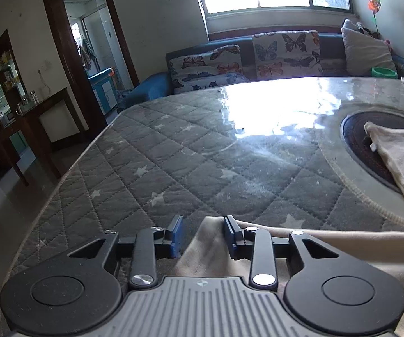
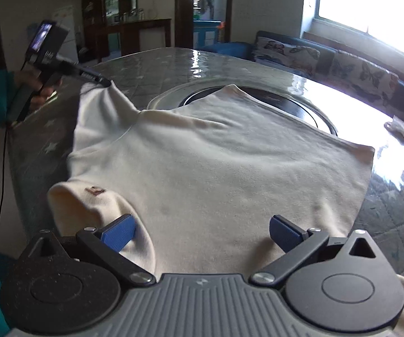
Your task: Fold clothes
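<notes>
Your right gripper [image 2: 202, 234] hangs wide open over the near hem of the cream garment [image 2: 216, 168], pads clear of the cloth. A small brown label [image 2: 94, 191] on its near-left sleeve is unreadable. The garment spreads across the table [image 2: 151, 67] toward the dark round inset [image 2: 308, 106]. At the far-left corner, your left gripper [image 1: 203, 234] stands partly open, cloth between its pads.

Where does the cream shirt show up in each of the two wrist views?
Left wrist view: the shirt runs down the right edge and along the bottom, where a fold lies between the left gripper's open pads.
Right wrist view: the shirt fills the centre, spread flat ahead of the right gripper.
Shared landmark: the dark round inset in the table, partly under the shirt.
</notes>
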A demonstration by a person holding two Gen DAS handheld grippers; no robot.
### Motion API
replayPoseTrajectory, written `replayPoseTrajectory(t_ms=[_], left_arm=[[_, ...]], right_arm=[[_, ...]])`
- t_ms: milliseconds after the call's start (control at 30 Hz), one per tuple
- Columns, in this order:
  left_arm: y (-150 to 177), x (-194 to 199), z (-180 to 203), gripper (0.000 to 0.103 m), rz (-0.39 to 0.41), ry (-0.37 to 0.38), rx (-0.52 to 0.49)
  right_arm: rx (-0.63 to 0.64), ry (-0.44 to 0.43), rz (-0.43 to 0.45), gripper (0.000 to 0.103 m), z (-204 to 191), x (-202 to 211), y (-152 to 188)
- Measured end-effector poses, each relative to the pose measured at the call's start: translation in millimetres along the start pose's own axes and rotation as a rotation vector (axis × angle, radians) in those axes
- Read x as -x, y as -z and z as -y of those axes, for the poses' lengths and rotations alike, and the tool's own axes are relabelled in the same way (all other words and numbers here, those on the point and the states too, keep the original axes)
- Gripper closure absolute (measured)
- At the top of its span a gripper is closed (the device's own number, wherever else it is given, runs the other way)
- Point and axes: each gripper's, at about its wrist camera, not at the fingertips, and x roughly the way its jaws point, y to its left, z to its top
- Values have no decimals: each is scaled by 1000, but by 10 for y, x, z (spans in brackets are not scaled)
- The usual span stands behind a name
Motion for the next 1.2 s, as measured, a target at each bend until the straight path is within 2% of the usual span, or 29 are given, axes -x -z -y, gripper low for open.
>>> replayPoseTrajectory(t_ms=[67,133,200,300,433,567,667,767,900,1067,1200], left_arm=[[-46,115,21,67,23,8,15],[-101,293,126,67,54,69,6],[-140,474,277,67,86,135,-20],[-142,713,609,67,117,271,-65],[-72,960,1130,67,133,463,-147],[86,1137,1618,67,148,644,-246],[210,1182,1890,67,129,732,-302],[367,1189,2027,67,92,788,-351],[522,1252,2102,67,68,816,-404],[580,1378,2090,63,90,826,-479],[495,1454,2092,60,117,819,-502]], right_arm=[[8,14,25,0,-23,76,-12],[-11,15,58,0,-27,127,-41],[-10,3,50,0,-53,112,-50],[30,11,17,0,-137,55,14],[5,12,56,0,-127,226,40],[-108,47,96,0,66,564,148],[-184,112,105,0,234,758,291],[-261,197,108,0,433,927,468],[-357,301,108,0,685,1079,689],[-458,429,116,1,1032,1168,963],[-501,486,125,5,1212,1187,1067]])
